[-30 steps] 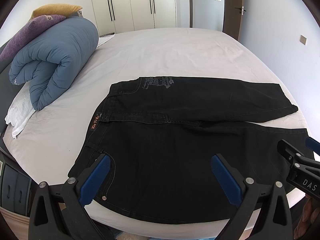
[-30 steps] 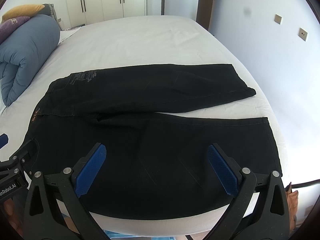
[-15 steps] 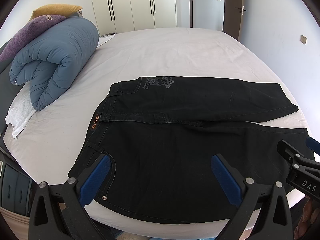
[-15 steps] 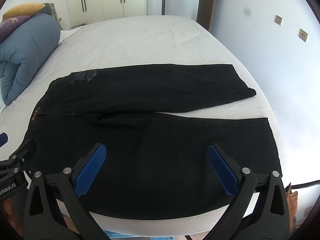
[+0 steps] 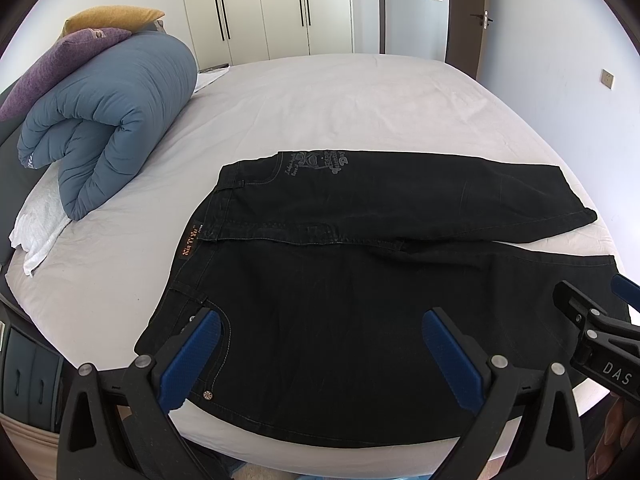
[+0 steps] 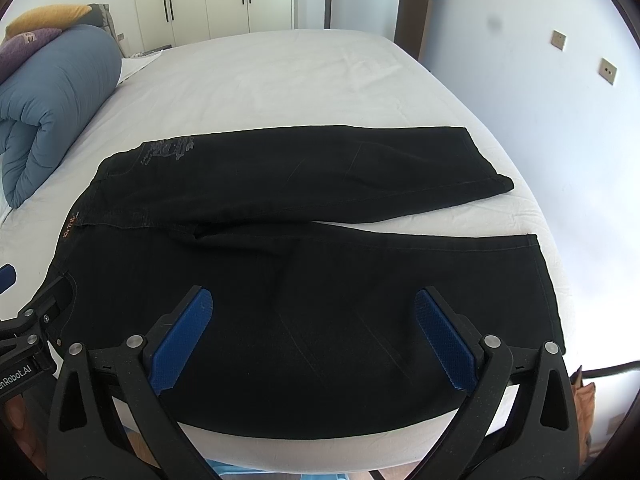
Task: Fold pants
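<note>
So the black denim pants (image 5: pixel 360 280) are lying flat on the white-sheeted bed (image 5: pixel 340 112), waistband toward the left side and both legs running off to the right; the far leg angles slightly away from the near one, so a thin wedge of white sheet shows between the two hems; there's a small orange brand patch (image 5: pixel 187 242) on the waistband and some pale grey printed artwork (image 5: pixel 316 162) up near the far hip.

The left gripper (image 5: pixel 322 340) sits low at the near edge of the bed with its blue-padded fingers (image 5: pixel 191 356) spread wide, nothing between them, hovering over the hip and pocket area of the near leg; can't tell if the pads actually touch the cloth. The right gripper (image 6: pixel 314 332) is the same story; jaws wide apart, empty, over the thigh-to-knee stretch of the near leg. Each one peeks into the other's view at the edge of the frame, so they're side by side along the near edge.

Off to the left on the bed there's a rolled blue quilted duvet (image 5: pixel 108 120) with a purple pillow (image 5: pixel 60 64) and a mustard yellow pillow (image 5: pixel 112 20) stacked on top; white wardrobe doors (image 5: pixel 264 8) stand behind the bed.
</note>
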A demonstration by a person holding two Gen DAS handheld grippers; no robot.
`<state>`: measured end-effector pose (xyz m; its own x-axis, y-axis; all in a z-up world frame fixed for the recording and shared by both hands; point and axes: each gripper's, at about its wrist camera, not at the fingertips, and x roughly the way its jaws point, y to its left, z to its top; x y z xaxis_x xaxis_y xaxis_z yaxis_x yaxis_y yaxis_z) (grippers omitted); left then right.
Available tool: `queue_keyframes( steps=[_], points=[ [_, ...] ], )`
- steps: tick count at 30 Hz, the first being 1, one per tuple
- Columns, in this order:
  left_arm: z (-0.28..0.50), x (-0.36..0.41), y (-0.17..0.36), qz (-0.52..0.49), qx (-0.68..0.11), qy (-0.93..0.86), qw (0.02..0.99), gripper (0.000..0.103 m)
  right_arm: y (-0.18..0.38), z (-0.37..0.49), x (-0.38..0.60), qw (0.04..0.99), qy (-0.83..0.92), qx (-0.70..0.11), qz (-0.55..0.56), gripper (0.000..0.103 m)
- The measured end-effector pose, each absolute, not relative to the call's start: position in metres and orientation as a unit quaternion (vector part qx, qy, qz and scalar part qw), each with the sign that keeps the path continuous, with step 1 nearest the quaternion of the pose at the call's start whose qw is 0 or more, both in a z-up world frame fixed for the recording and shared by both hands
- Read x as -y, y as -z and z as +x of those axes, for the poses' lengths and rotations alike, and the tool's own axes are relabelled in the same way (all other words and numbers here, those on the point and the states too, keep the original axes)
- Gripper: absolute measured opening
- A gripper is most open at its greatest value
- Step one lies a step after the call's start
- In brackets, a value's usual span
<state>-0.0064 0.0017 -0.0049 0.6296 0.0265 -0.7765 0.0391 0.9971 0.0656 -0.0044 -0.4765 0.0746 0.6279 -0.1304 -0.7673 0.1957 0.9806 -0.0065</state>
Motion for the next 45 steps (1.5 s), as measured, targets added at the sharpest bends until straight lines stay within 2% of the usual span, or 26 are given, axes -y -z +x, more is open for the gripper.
queue_keyframes(
  steps=[28, 36, 38, 39, 42, 45],
  points=[
    [0.013, -0.003, 0.017, 0.048, -0.432, 0.019, 0.901, 0.103, -0.050, 0.021, 0.464, 0.890, 0.077, -0.448, 0.013, 0.103],
    [0.105, -0.036, 0.023, 0.058, -0.475, 0.082, 0.874, 0.103, -0.055, 0.103, 0.461, 0.890, -0.042, -0.453, -0.009, 0.103],
    [0.130, -0.045, 0.018, 0.055, -0.446, 0.112, 0.886, 0.103, -0.065, 0.132, 0.462, 0.891, -0.092, -0.444, -0.012, 0.103],
    [0.143, -0.049, 0.016, 0.066, -0.436, 0.117, 0.890, 0.103, -0.068, 0.145, 0.461, 0.891, -0.114, -0.440, -0.014, 0.103],
    [0.192, -0.055, 0.023, 0.109, -0.480, 0.124, 0.862, 0.103, -0.075, 0.193, 0.455, 0.884, -0.172, -0.431, -0.050, 0.103],
    [0.231, -0.059, 0.019, 0.149, -0.454, 0.151, 0.865, 0.103, -0.076, 0.236, 0.446, 0.869, -0.244, -0.422, -0.081, 0.103]
  ],
)
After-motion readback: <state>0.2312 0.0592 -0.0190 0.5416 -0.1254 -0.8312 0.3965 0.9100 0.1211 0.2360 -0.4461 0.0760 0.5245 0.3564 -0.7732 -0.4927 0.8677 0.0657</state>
